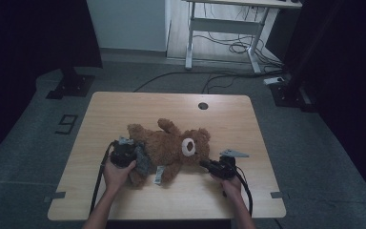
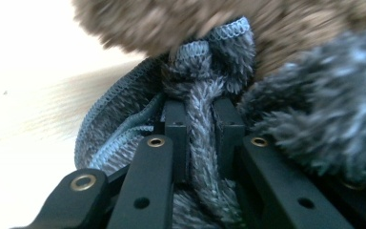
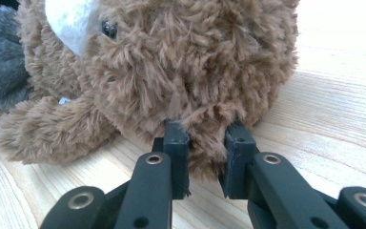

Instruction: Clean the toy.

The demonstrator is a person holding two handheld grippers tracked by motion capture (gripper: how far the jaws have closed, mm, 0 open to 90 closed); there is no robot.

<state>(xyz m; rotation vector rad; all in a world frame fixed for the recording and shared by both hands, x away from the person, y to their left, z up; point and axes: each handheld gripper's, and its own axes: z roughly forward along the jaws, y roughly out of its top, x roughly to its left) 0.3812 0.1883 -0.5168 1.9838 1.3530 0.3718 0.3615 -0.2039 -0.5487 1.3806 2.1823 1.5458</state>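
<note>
A shaggy brown teddy bear [image 1: 171, 148] with a white muzzle is lying near the desk's [image 1: 124, 107] front edge. The left gripper's [image 1: 124, 153] fingers are pinching its grey fleece garment [image 2: 205, 95]; the right gripper's [image 1: 208, 165] fingers are clamping its head fur.

1. The high view is dim and grainy; both side edges are almost black, and only the table [image 1: 124, 109] and the pale floor beyond its far edge catch light.
2. The left gripper view is bright, with the tabletop washed out to near white at the left. The bear [image 2: 181, 19] is motion-blurred along the top, and the grey cloth [image 2: 314, 114] at right is soft.
3. The right gripper view is evenly lit and sharp on the fur, with glare on the table at top right.
</note>
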